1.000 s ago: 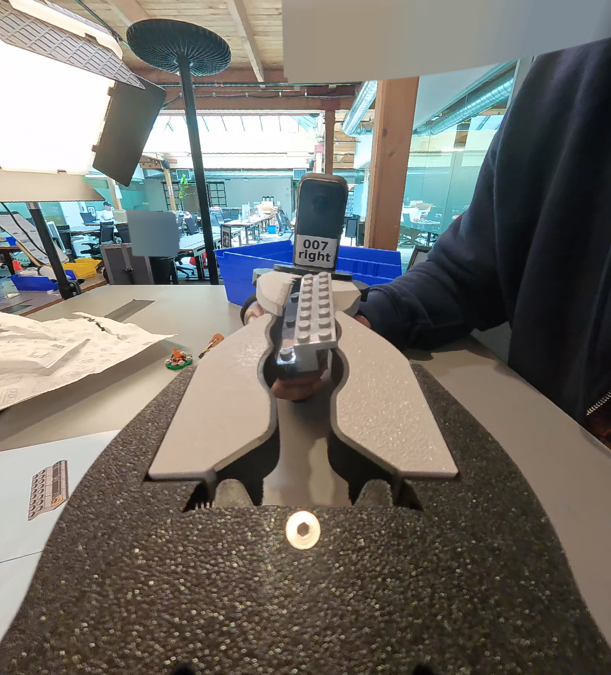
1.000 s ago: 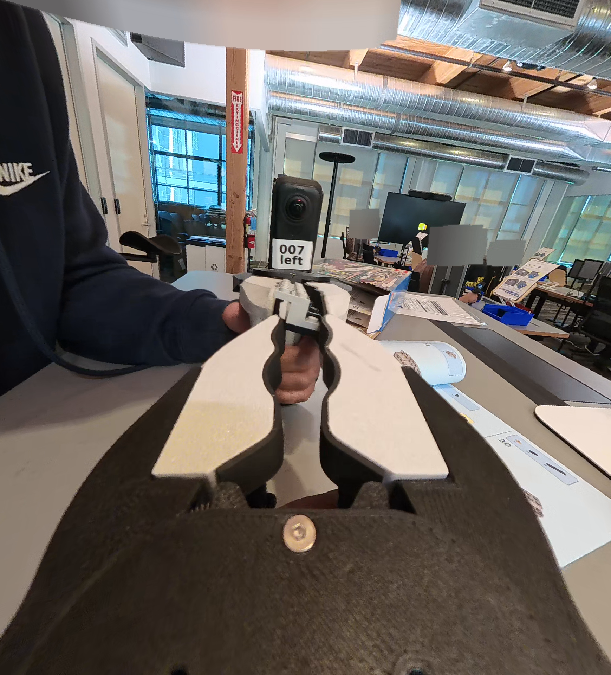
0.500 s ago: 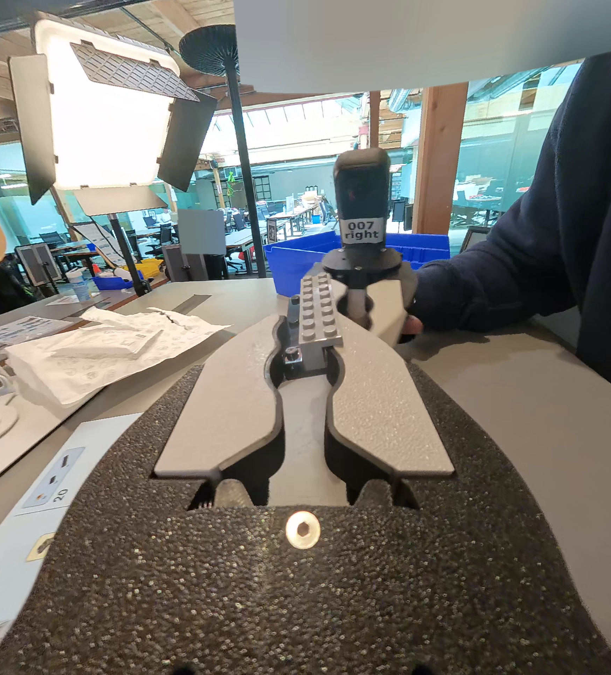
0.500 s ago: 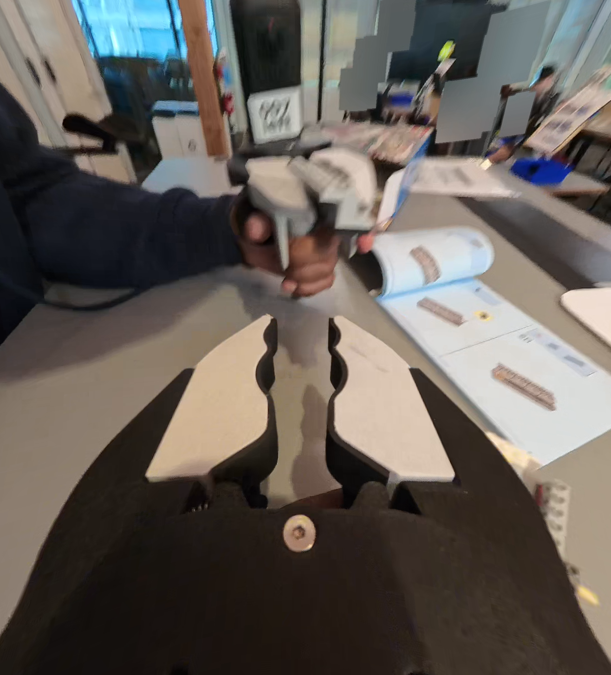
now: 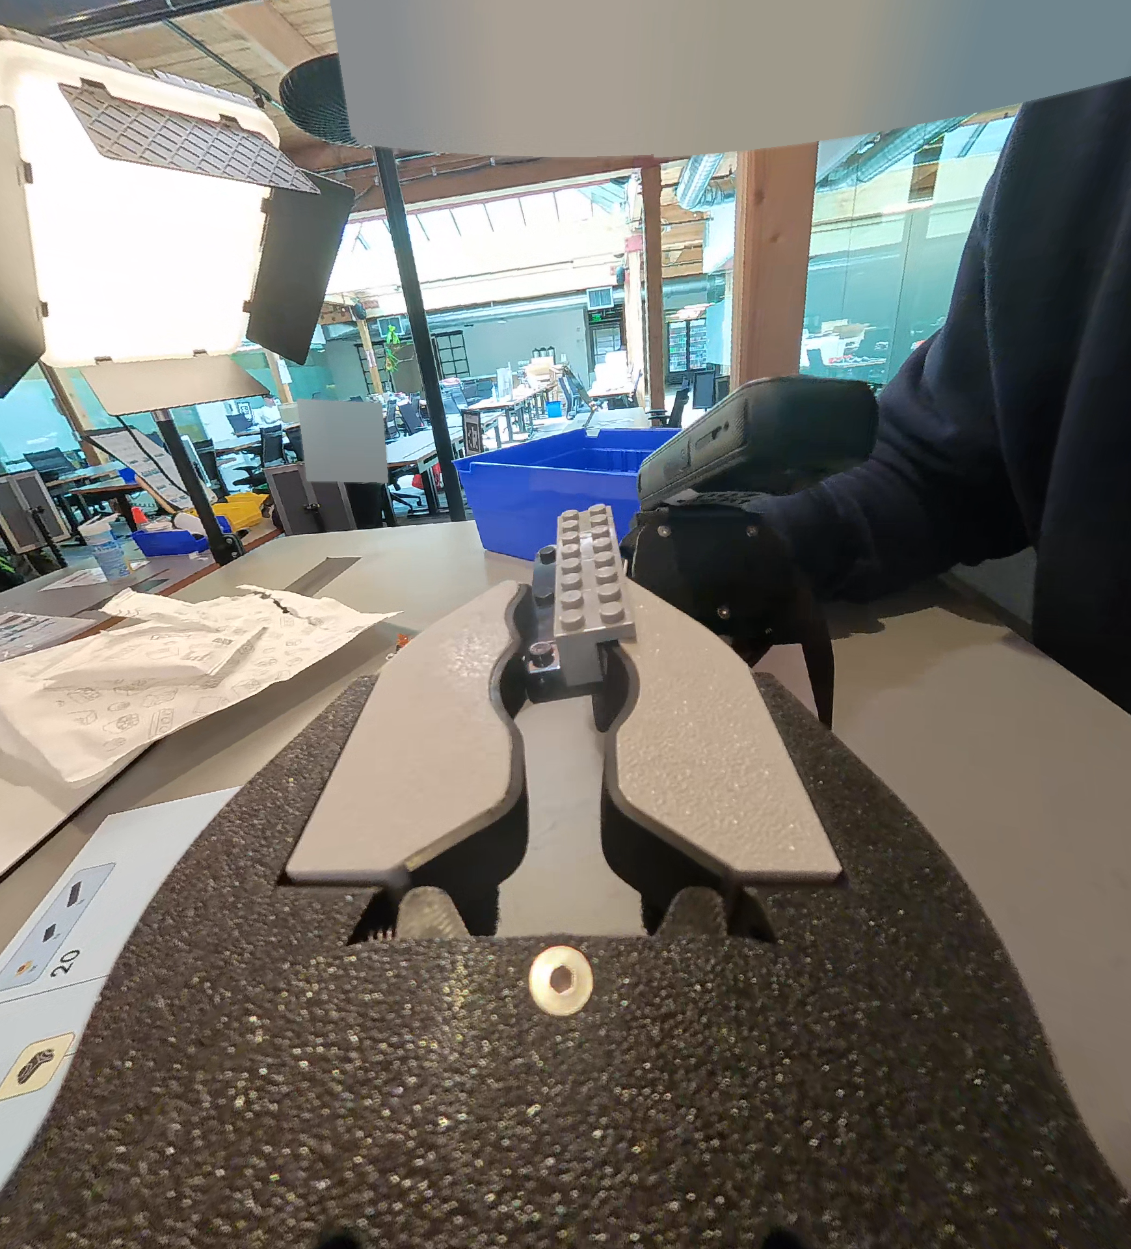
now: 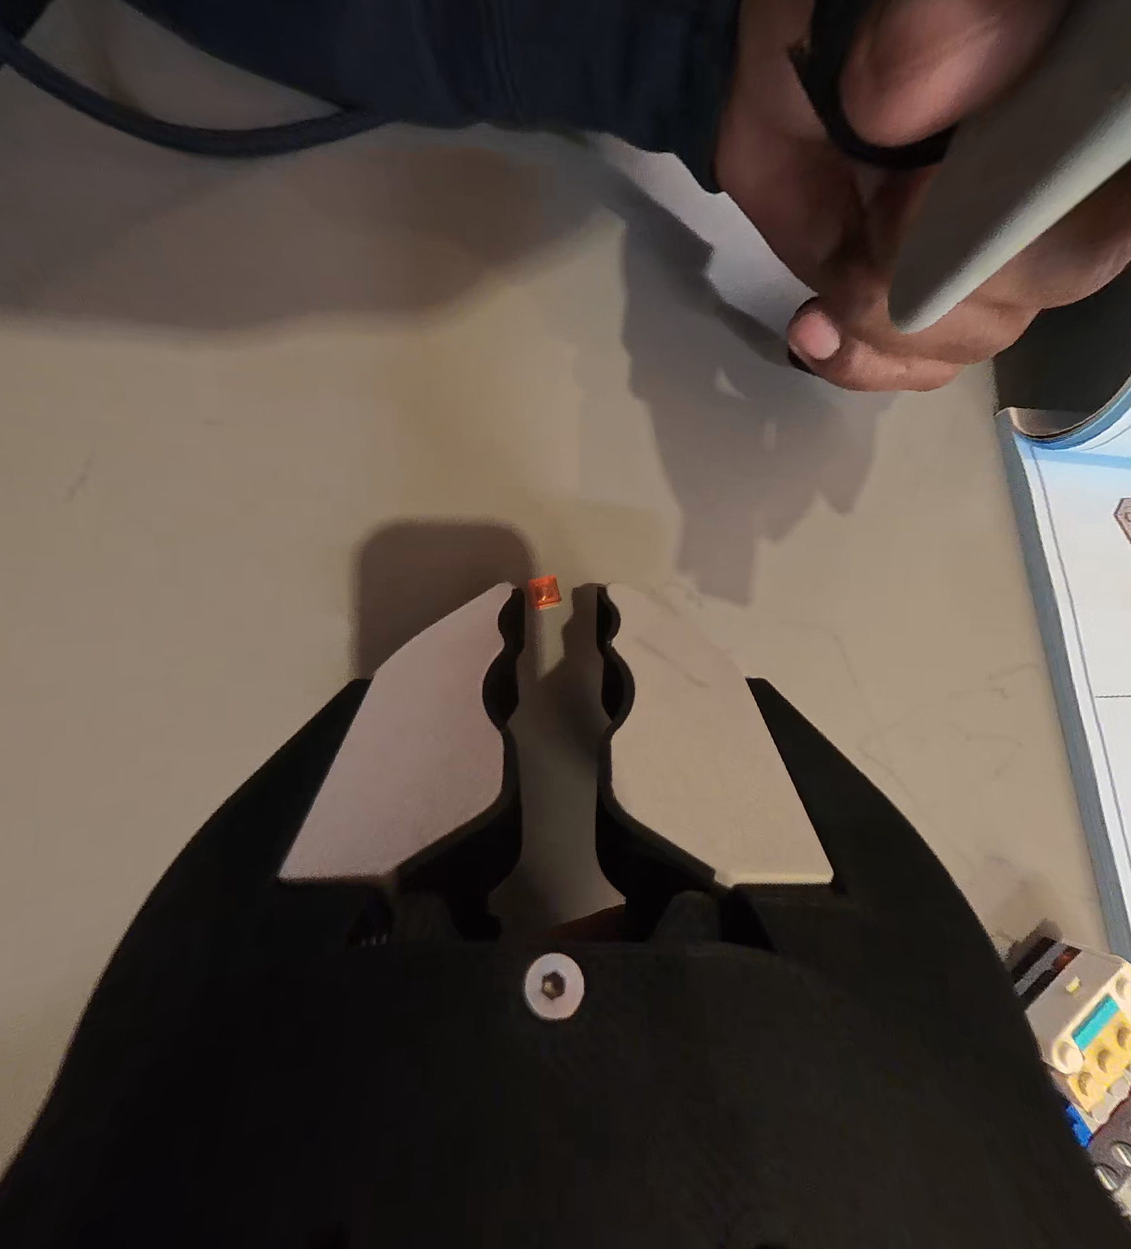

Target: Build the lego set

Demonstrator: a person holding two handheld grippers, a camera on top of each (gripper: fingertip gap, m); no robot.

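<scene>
The left gripper (image 5: pixel 566 666) clamps a grey brick assembly (image 5: pixel 589 595); the right gripper (image 6: pixel 552 598), jaws apart, points down at an orange stud (image 6: pixel 543 593) on the table (image 6: pixel 211 473), unpinched.

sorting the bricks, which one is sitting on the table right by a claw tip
The tiny orange brick, loose between the open right claw's tips; the grey brick assembly is gripped in the left claw.
</scene>
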